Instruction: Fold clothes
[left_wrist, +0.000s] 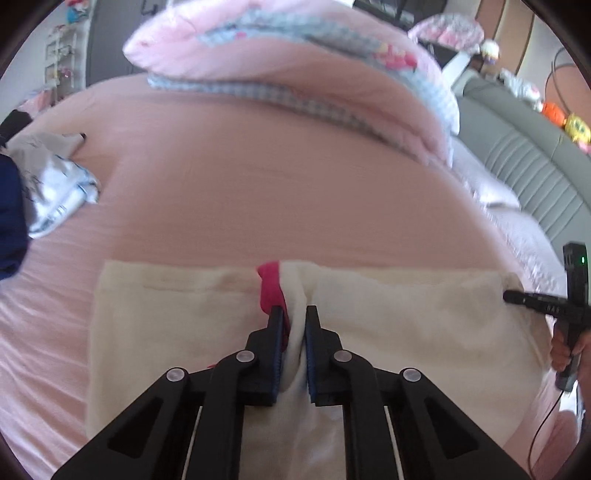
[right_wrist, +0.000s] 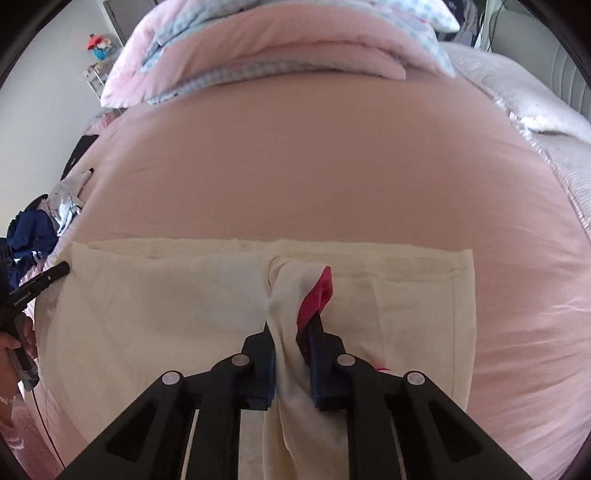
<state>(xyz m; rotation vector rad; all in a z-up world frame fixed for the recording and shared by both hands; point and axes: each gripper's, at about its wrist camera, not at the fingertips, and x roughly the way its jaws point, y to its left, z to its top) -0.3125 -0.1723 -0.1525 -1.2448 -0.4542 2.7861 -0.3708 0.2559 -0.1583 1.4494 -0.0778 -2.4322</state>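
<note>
I have the cream garment (left_wrist: 406, 332) spread flat across the pink bedsheet (left_wrist: 258, 192), its far edge straight, so the fold lands square. My left gripper (left_wrist: 294, 314) is clamped on a raised pinch of that soft, matte cloth with a strip of magenta trim (left_wrist: 271, 288) caught against one pad. My right gripper (right_wrist: 293, 332) pinches a similar ridge of cloth and trim, jaws narrow. I hold both near edges, I judge, to carry them over together. The fabric looks limp and thick, bunching into rounded ridges.
</note>
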